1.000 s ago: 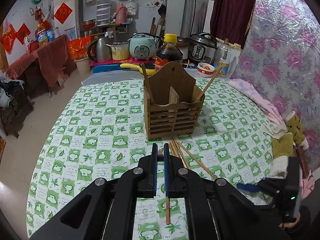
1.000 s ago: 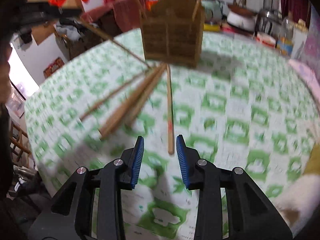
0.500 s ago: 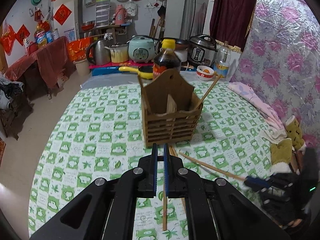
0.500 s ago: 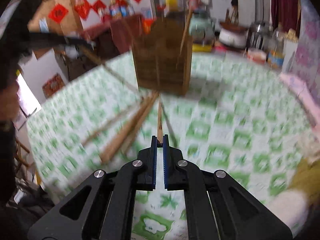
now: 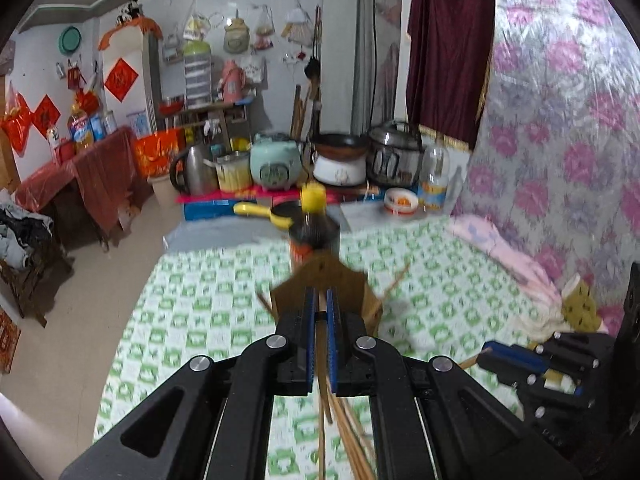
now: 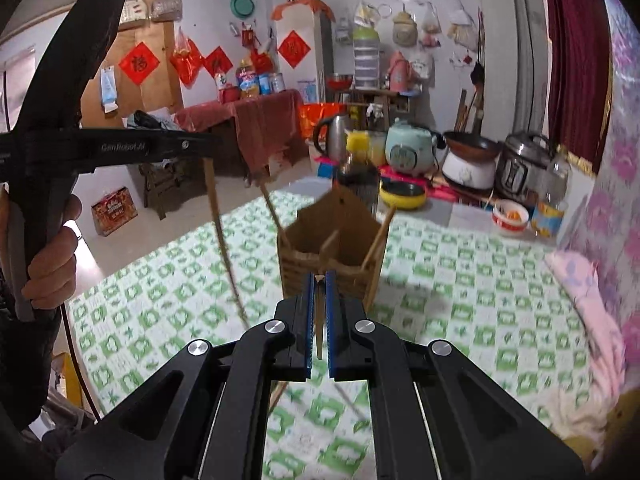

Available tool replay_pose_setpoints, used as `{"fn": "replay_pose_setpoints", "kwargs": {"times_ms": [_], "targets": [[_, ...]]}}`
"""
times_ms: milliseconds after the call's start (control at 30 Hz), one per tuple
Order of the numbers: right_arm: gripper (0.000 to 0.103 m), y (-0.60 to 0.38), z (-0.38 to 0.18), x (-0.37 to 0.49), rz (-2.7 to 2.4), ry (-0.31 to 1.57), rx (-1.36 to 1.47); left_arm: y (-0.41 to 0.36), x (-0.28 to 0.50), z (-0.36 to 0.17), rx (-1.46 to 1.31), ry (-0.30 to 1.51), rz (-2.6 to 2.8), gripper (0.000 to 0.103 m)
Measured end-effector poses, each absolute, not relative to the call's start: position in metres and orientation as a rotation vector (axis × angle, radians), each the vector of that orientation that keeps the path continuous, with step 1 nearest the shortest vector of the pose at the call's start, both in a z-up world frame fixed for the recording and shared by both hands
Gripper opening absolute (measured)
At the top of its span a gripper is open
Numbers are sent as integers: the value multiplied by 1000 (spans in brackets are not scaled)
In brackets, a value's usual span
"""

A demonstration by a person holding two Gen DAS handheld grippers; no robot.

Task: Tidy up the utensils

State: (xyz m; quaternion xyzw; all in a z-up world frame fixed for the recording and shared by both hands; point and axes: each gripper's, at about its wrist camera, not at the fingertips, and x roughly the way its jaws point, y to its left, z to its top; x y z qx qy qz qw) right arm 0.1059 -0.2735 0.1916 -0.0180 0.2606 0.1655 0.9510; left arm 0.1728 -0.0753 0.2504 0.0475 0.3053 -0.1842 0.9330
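Note:
A wooden slatted utensil holder (image 6: 332, 252) stands on the green checked tablecloth (image 6: 460, 280), with chopsticks leaning in it. It also shows in the left wrist view (image 5: 352, 288), partly behind the fingers. My left gripper (image 5: 320, 300) is shut on a wooden chopstick (image 5: 321, 408) that hangs down below it; in the right wrist view that chopstick (image 6: 224, 248) hangs from the left gripper (image 6: 204, 146) left of the holder. My right gripper (image 6: 319, 280) is shut on another chopstick (image 6: 319, 332), just in front of the holder. More chopsticks (image 5: 352, 440) lie on the cloth.
A dark sauce bottle (image 5: 314, 232) with a yellow cap stands right behind the holder. Rice cookers (image 5: 276, 166), a kettle and a small bowl (image 5: 401, 200) stand on a counter beyond the table. Pink cloth (image 6: 588, 292) lies at the table's right edge.
Both grippers have risen from the table with a chopstick each. The right one closed on its chopstick a second ago and lifted it toward the holder.

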Motion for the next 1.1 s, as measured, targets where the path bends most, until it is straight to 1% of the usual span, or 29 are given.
{"fn": "replay_pose_setpoints", "kwargs": {"times_ms": [200,300,400,500,567,600,633,667,700,733,767,800,833,900,967,1033,1100], "targets": [[7,-276,240,135,321,434,-4,-79,199,290,69,530,-324,6],[7,-274,247,159,300,420,8,-84,217,295,62,505,-297,6],[7,-270,236,184,280,445,13,-89,239,282,59,494,-269,6],[7,-269,202,215,288,541,41,-92,261,256,46,534,-276,6],[11,-272,184,225,284,585,67,-90,271,233,25,578,-308,6],[12,-275,177,226,288,598,85,-88,275,222,20,600,-306,9],[14,-277,174,226,299,602,101,-85,277,213,21,618,-302,11],[15,-280,172,222,306,598,115,-80,277,203,21,633,-299,23],[20,-283,172,216,306,585,127,-77,275,198,20,636,-291,41],[28,-284,173,212,303,575,131,-72,273,193,16,638,-278,46],[33,-286,173,206,298,563,136,-68,271,189,12,638,-271,51],[41,-288,173,198,293,548,144,-64,269,186,6,643,-269,52],[48,-289,173,193,293,542,150,-59,267,182,-2,653,-272,54],[49,-292,169,180,292,533,164,-53,261,175,-15,669,-270,62],[54,-293,164,170,290,535,182,-44,251,166,-29,685,-265,68],[64,-293,155,159,282,543,197,-37,240,157,-36,700,-261,72],[70,-292,141,145,268,557,210,-29,226,143,-46,719,-259,79]]}}
